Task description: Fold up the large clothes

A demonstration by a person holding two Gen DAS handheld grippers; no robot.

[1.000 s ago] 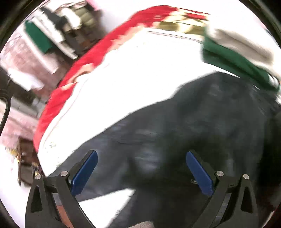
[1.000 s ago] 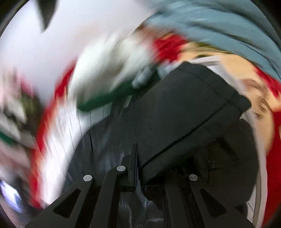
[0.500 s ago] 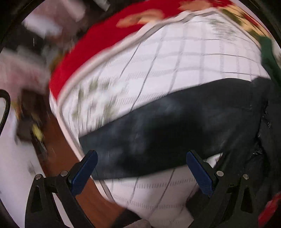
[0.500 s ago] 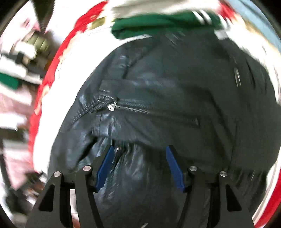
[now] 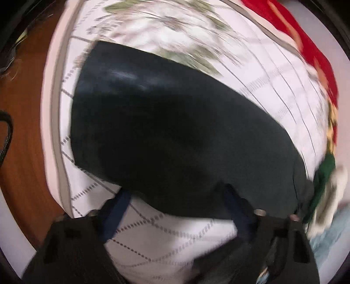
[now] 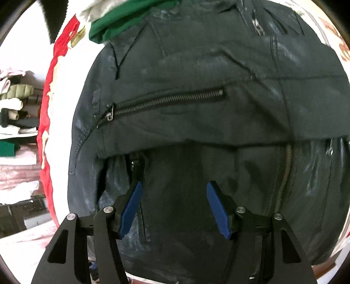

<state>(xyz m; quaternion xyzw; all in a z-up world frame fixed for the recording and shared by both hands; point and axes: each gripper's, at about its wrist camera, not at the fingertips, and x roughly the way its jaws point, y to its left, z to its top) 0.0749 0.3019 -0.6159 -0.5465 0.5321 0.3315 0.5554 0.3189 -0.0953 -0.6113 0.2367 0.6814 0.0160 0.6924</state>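
The left tongs (image 5: 175,209) point steeply down, their blue pads straddling the near edge of a long black leather sleeve (image 5: 175,131). Its jaws have just been closing, but the blur leaves me unsure whether the pads press the leather yet; I read them as released. The sleeve's long axis slants from upper left to lower right, running toward the body of the black leather jacket (image 6: 196,98), so the left tongs are nearer to it.

The right tongs (image 6: 172,205) hang released just above the jacket's lower panel, nothing pinched between the pads. Beyond them lies the folded-over flap with its slanted metal pocket zipper (image 6: 161,102).

The jacket lies spread on a bed, over a white grid-patterned sheet (image 5: 170,236). Past that are a red floral blanket (image 6: 47,104) and a green garment (image 6: 122,19) at the jacket's far end.
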